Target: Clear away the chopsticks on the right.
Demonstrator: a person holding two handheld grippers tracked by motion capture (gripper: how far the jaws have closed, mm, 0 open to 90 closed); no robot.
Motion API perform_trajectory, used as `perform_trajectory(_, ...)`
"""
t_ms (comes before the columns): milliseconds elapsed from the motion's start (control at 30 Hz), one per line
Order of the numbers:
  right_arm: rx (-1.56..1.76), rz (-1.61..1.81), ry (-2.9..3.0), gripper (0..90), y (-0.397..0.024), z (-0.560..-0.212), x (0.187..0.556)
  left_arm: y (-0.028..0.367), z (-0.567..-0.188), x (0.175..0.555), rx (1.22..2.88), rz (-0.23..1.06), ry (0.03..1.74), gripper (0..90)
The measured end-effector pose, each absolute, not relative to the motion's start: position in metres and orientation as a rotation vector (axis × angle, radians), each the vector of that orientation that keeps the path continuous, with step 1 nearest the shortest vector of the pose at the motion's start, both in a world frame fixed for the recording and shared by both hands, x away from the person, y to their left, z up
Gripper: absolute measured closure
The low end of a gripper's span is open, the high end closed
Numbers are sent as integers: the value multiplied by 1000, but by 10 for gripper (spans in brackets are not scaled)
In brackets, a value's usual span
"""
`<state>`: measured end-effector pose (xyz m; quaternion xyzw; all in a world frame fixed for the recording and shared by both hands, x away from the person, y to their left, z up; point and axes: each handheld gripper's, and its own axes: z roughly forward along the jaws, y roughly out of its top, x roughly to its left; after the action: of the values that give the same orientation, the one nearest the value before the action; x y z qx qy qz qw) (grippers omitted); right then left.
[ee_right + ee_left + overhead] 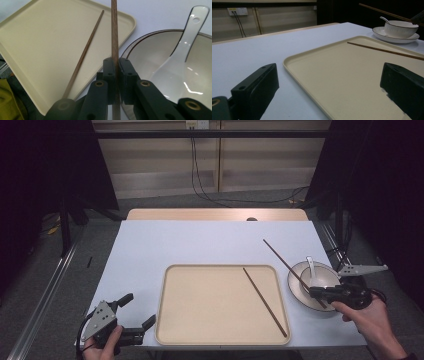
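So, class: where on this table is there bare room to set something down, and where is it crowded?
Free: most of the tray left of the chopstick lying in it, and the table beyond the tray. Crowded: the right edge, where plate, bowl, spoon and the right claw, shut on the other chopstick, sit together.

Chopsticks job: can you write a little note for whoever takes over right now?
Right gripper: fingers shut on one chopstick, held above the bowl and plate.
Left gripper: open, holding nothing, near the tray's left corner.
Done: other chopstick already lies on the tray.
Left: probably lay the held chopstick on the tray beside it. The spoon sits in the bowl.
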<state>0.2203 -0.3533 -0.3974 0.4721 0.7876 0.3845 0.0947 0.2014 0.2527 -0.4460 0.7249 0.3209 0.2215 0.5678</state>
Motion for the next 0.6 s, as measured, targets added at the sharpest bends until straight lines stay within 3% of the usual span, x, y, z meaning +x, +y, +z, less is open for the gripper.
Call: perform_trajectory(600,1539,1182,2340,846,-293,-422,196,251,-446,202,1710,515,745,19)
